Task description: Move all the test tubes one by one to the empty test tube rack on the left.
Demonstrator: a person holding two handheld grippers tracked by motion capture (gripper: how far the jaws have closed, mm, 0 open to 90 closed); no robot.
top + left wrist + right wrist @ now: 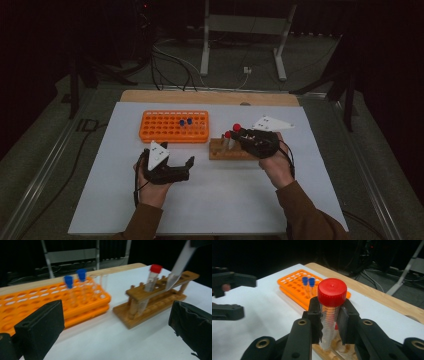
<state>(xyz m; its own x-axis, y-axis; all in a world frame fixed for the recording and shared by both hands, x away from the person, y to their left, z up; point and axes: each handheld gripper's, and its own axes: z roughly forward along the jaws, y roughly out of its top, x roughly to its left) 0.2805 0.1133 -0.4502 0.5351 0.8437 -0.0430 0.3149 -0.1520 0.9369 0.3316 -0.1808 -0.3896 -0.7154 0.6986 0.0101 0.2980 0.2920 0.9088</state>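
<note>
The lower end of the red-capped tube (329,315) is hidden behind the black pads in the right gripper view, so it cannot be told whether its tip is clear of the wooden rack (227,150) or not. In the left gripper view the picture is blurred, and a second red-capped tube (152,280) is seen standing in that rack. In the high view the tubes are too small for detail.

The desk (210,200) is covered by a white sheet, with a strip of bare wood showing along its far edge. A dark room lies beyond, where cables and the legs of a metal stand are seen on a grey floor.

An orange rack (173,126) is placed toward the far left of the desk, with two blue-capped tubes (185,123) standing in it. The wooden rack is set just right of it, nearer the middle.

The held tube is clear plastic, marked with fine graduation lines, and closed by a round red screw cap. It is gripped upright just below the cap by the right claw (330,322), over the wooden rack. The left claw (175,167) is held with its jaws wide apart and nothing between them, above the sheet near the front left, apart from both racks.
</note>
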